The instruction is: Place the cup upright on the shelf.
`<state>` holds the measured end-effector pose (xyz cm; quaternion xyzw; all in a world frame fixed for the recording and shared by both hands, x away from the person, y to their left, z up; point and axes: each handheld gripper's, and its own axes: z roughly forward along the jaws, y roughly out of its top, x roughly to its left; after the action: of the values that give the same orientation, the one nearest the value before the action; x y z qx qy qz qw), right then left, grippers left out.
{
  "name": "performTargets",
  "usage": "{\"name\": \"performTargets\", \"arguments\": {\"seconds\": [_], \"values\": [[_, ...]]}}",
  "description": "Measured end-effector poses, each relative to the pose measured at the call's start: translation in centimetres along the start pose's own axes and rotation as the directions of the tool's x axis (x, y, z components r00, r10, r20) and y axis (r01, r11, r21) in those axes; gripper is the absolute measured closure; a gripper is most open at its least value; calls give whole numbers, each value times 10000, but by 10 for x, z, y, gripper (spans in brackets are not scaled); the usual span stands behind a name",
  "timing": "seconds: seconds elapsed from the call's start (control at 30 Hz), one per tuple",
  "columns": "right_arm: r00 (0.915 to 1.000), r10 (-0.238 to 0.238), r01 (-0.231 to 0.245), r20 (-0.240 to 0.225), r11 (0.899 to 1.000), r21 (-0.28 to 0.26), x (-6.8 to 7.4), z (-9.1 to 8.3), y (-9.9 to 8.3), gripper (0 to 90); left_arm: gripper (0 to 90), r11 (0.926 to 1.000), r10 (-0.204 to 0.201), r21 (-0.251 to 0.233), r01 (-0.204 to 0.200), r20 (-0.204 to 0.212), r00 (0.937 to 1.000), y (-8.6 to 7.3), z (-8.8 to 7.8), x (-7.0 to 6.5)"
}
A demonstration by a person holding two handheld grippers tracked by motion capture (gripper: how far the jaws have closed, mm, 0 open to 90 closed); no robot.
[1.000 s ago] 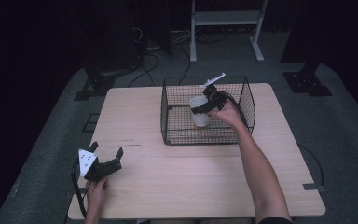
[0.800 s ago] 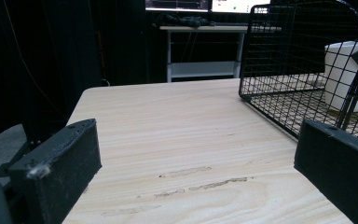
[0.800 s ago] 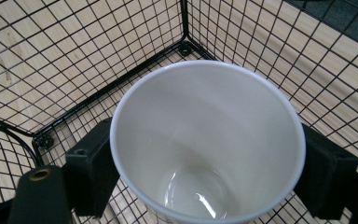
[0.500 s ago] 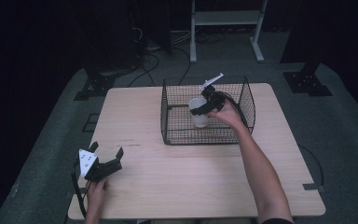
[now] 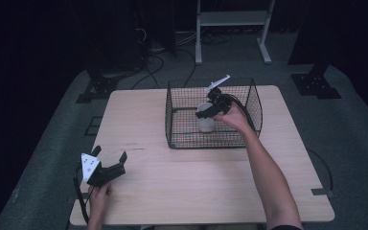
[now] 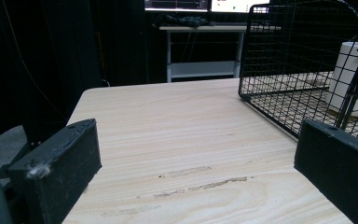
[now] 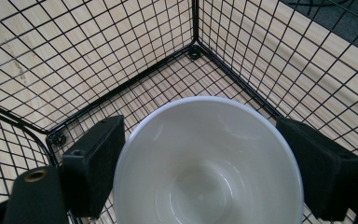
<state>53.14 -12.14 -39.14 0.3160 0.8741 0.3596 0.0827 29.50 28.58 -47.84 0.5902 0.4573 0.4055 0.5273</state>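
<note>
Pale table (image 5: 196, 191), dark room: right tongs (image 5: 205, 112) just opened around cup (image 5: 206, 124), left tongs (image 5: 109, 152) agape.

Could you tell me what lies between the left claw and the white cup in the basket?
In the high view, bare tabletop runs from the left claw to the wire basket's near wall, which stands before the white cup.

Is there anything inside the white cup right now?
No, in the right gripper view the white cup is bare down to its bottom.
</note>
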Motion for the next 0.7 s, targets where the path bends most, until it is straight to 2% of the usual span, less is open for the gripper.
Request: {"name": "performTargets", "arguments": {"seconds": [0.13,0.4,0.5,0.67,0.7], "values": [[10000,68,-68,1,9997,-255,-1,-4,1,167,0,10000,14,4,-14,-2,10000,0,0,0],[9995,303,-300,12,9934,-1104,-4,-21,5,155,0,10000,-3,-10,3,-10,10000,0,0,0],[9986,490,-513,-196,9893,-1365,-5,-31,4,153,0,10000,9,-2,-9,-9,10000,0,0,0],[9986,418,-464,-322,9862,-1587,-1,-42,4,153,0,10000,47,-4,-47,0,10000,0,0,0],[9984,362,-433,-431,9833,-1767,2,-48,3,153,0,10000,53,-4,-53,0,10000,0,0,-1]]}}
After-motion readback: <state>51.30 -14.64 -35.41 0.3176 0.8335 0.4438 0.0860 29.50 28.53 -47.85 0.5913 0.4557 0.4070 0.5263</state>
